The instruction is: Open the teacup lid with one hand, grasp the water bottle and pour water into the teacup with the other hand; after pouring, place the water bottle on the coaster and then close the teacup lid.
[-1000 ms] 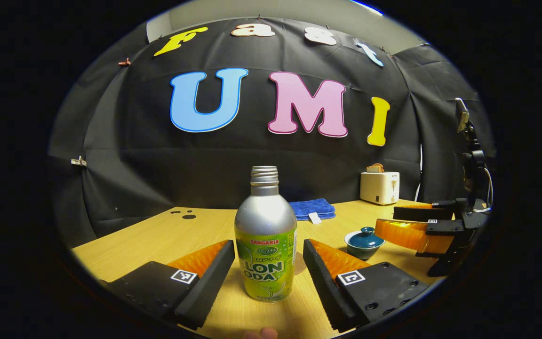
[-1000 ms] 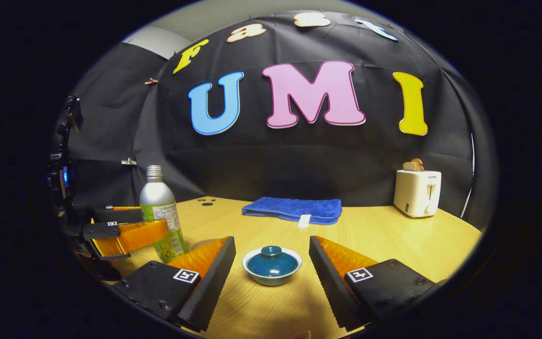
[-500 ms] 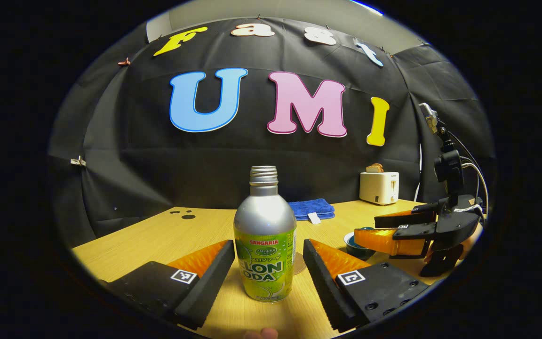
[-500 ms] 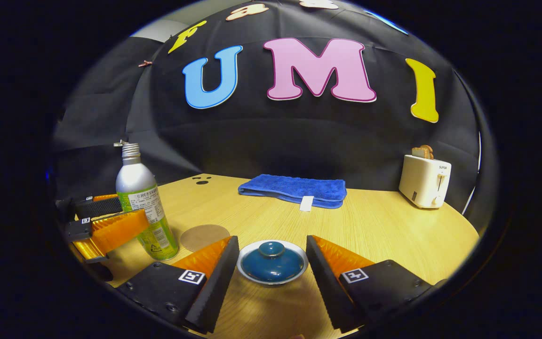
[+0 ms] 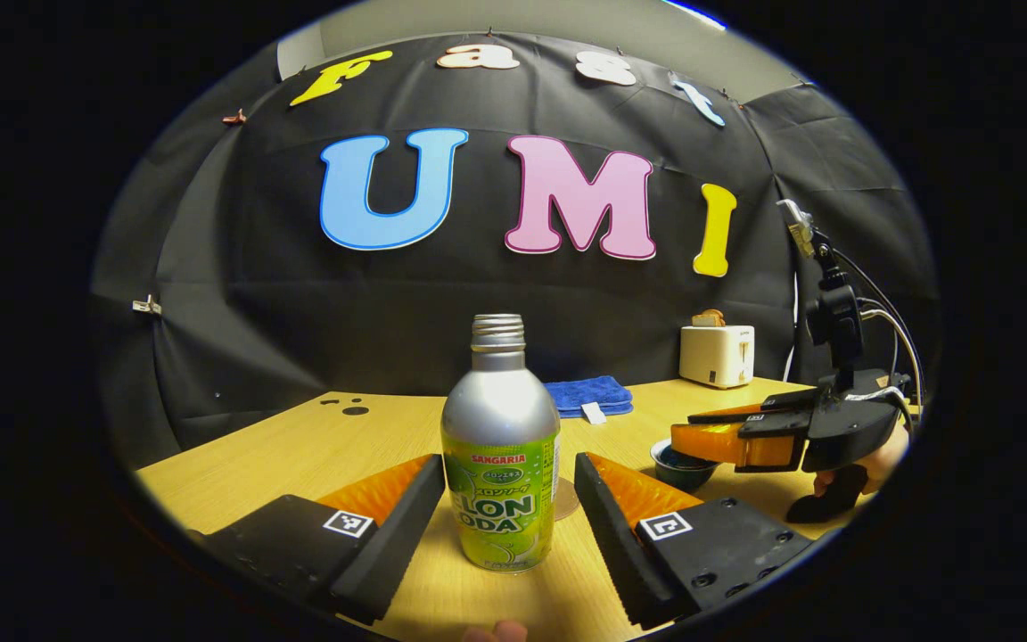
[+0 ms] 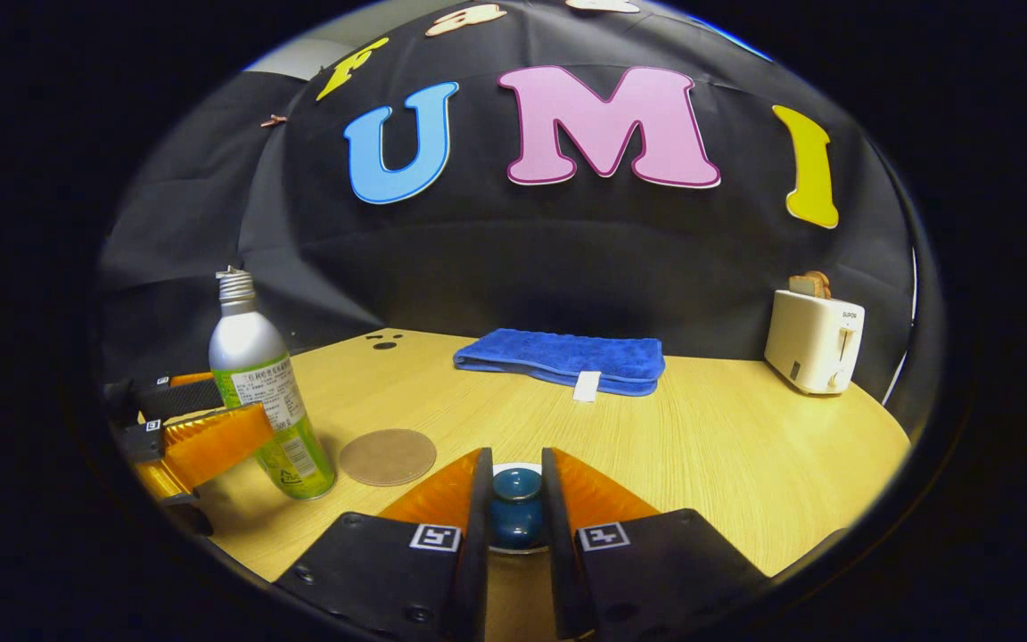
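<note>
1. Right gripper (image 6: pixel 513 499): fingers had pinched in on the knob of the dark teal ceramic teacup lid (image 6: pixel 515 495), which sat on the teacup on the pale wooden desk (image 6: pixel 727 446).
2. Left gripper (image 5: pixel 509 499): fingers spread wide, flanking without touching the upright, uncapped silver-and-green metal bottle (image 5: pixel 501 446), printed "SANGARIA".
3. Round brown coaster (image 6: pixel 387 456) lay just beside the bottle.
4. Folded blue towel (image 6: pixel 567 358) and white toaster (image 6: pixel 812 339) stood at the rear.
</note>
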Tool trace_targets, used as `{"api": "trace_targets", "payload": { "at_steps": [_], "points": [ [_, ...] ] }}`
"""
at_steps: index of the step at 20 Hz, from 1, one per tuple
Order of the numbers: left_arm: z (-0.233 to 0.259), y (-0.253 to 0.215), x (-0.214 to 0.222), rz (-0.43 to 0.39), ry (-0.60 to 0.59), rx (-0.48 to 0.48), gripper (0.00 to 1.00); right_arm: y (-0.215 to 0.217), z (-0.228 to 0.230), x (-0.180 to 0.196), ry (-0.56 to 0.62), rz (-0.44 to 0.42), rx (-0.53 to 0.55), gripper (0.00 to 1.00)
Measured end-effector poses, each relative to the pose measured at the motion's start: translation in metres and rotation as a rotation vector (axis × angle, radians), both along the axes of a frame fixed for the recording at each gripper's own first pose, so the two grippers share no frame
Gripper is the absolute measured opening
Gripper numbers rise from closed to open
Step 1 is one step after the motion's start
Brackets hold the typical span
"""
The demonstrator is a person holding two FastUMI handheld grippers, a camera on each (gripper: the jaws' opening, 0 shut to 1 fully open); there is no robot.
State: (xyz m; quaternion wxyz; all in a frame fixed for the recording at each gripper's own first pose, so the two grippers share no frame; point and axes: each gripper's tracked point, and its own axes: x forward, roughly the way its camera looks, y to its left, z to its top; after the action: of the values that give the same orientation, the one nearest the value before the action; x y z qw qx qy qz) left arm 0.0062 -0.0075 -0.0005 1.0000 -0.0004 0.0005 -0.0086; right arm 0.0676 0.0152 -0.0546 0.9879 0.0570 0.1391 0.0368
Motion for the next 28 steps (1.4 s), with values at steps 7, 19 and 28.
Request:
{"api": "trace_targets", "payload": {
  "at_steps": [7, 19, 28],
  "points": [
    [0.001, 0.0, 0.0, -0.001, 0.0, 0.0, 0.93, -0.011, 0.018, -0.01, -0.107, -0.077, -0.031, 0.3],
    [0.0, 0.0, 0.003, 0.0, 0.001, 0.0, 0.93, -0.088, 0.022, -0.058, -0.149, -0.229, -0.009, 0.3],
    [0.002, -0.011, 0.028, 0.009, 0.016, 0.235, 0.82, -0.109, 0.028, -0.08, -0.184, -0.257, -0.016, 0.3]
  ]
}}
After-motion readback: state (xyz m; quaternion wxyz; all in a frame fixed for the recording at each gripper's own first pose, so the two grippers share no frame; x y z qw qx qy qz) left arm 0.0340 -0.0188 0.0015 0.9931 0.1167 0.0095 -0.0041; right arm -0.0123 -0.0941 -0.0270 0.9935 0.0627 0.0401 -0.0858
